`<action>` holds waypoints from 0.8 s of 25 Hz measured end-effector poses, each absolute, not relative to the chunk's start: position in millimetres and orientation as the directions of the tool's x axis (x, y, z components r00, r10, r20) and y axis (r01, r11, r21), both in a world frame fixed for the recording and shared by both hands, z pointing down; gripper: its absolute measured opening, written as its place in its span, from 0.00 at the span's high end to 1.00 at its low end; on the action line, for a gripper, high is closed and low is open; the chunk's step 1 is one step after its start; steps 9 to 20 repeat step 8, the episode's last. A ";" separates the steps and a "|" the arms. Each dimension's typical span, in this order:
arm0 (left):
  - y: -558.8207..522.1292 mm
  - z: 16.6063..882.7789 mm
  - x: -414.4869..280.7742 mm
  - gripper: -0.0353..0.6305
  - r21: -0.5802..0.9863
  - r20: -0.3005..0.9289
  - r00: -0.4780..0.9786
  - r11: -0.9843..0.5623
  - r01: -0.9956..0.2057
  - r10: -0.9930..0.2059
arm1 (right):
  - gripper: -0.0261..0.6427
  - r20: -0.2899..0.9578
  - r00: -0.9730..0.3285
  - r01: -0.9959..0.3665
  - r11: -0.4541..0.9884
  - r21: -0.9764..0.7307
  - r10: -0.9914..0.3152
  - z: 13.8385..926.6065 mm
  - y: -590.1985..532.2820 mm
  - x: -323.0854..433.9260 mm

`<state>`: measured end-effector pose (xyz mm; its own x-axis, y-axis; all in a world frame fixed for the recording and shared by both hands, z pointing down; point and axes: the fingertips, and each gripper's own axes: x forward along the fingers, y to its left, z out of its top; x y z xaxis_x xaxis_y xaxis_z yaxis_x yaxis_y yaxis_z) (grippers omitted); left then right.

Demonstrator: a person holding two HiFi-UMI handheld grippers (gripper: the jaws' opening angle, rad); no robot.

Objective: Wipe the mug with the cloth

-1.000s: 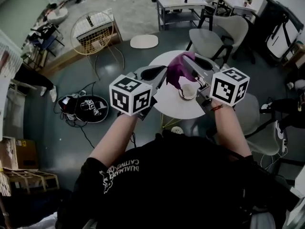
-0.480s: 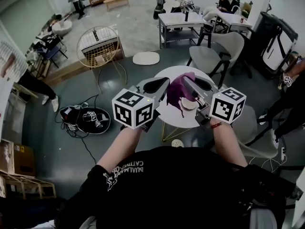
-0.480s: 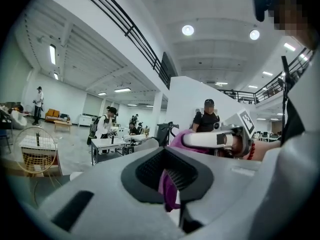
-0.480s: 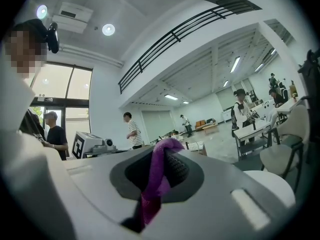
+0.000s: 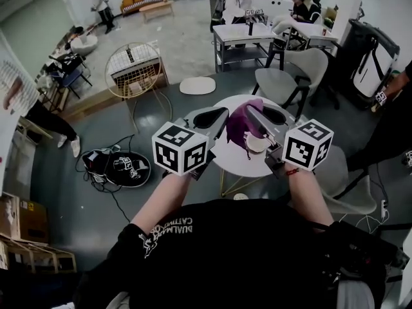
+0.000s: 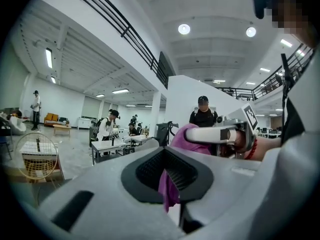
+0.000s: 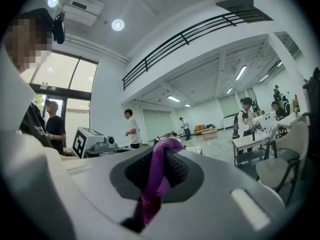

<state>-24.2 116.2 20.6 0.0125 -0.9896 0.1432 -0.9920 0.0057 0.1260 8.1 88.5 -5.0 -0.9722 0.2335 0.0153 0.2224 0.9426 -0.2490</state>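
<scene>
Left claw (image 5: 222,113) and right claw (image 5: 252,112) are both clamped on the purple cloth (image 5: 239,124), which hangs above the round table (image 5: 235,163). The mug (image 5: 257,143) sits just below, nearer the right claw, so I'd guess wiping means coming straight down.

Both arms reach forward, left gripper (image 5: 223,111) and right gripper (image 5: 251,110) level, fingers (image 5: 206,117) clamped on the cloth (image 5: 239,125)
</scene>
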 end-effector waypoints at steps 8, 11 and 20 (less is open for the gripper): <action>126.6 21.1 -23.6 0.95 0.113 0.153 0.012 0.005 -0.994 -0.988 | 0.93 0.026 -0.971 0.222 0.943 -0.250 0.236 -3.1 98.3 8.2; 126.6 21.1 -23.6 0.95 0.113 0.153 0.012 0.005 -0.994 -0.988 | 0.93 0.026 -0.971 0.222 0.943 -0.250 0.236 -3.1 98.3 8.2; 126.6 21.1 -23.6 0.95 0.113 0.153 0.012 0.005 -0.994 -0.988 | 0.93 0.026 -0.971 0.222 0.943 -0.250 0.236 -3.1 98.3 8.2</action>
